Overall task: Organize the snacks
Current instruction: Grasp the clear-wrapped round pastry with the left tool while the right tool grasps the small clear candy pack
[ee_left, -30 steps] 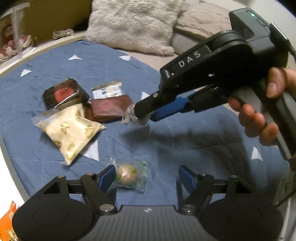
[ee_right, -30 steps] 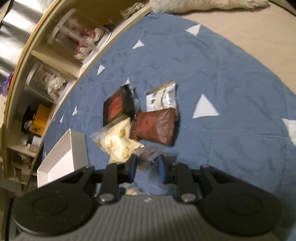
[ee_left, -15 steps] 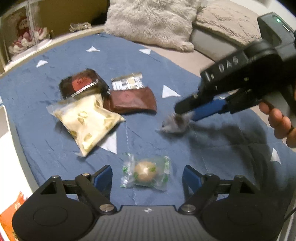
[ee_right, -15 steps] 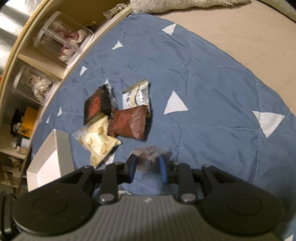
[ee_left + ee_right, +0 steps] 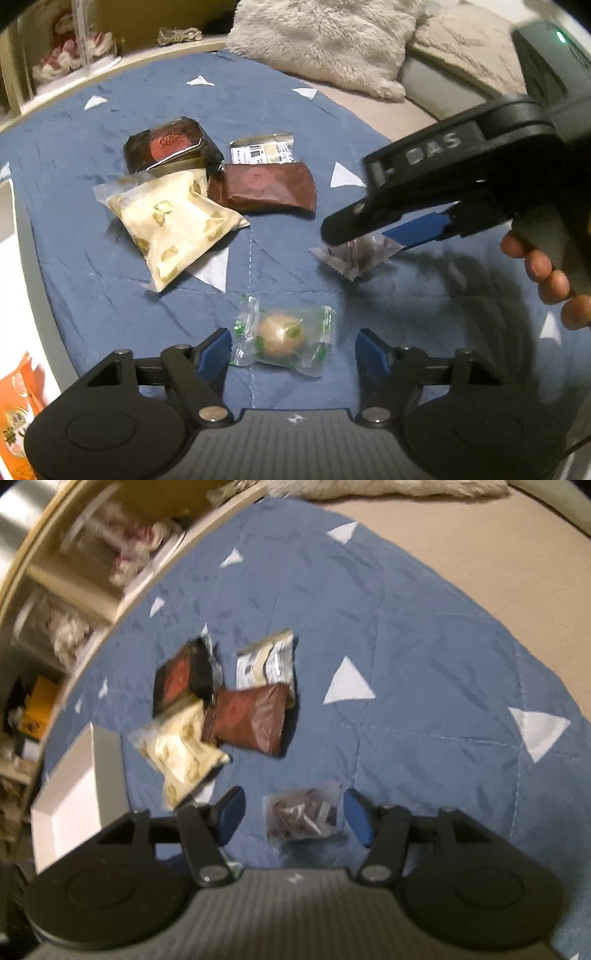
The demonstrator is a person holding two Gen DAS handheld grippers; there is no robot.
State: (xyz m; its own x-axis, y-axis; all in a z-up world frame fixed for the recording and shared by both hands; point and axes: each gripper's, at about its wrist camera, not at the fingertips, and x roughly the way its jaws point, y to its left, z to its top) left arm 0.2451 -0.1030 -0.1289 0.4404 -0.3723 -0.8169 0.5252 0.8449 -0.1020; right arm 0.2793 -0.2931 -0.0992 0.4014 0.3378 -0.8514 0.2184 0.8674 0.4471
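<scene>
Snacks lie on a blue quilt (image 5: 110, 280). A clear-wrapped round candy with green print (image 5: 282, 338) lies between the fingers of my open left gripper (image 5: 293, 352), untouched. A small clear packet of dark snack (image 5: 354, 254) (image 5: 303, 814) lies on the quilt between the spread fingers of my open right gripper (image 5: 293, 818), which also shows in the left wrist view (image 5: 369, 232). Further back lie a cream packet (image 5: 173, 221) (image 5: 181, 755), a brown packet (image 5: 267, 186) (image 5: 249, 720), a black-and-red packet (image 5: 170, 146) (image 5: 183, 677) and a white-labelled packet (image 5: 262, 149) (image 5: 266, 661).
A white box (image 5: 70, 801) stands at the left edge of the quilt. An orange packet (image 5: 14, 402) lies at the lower left. Shelves with clear containers (image 5: 114, 550) run along the left. Furry cushions (image 5: 317, 40) lie at the back.
My right gripper carried the dark snack packet away from the pile to the right, lowered it to the quilt and opened, letting it go. My left gripper stayed open around the green-print candy.
</scene>
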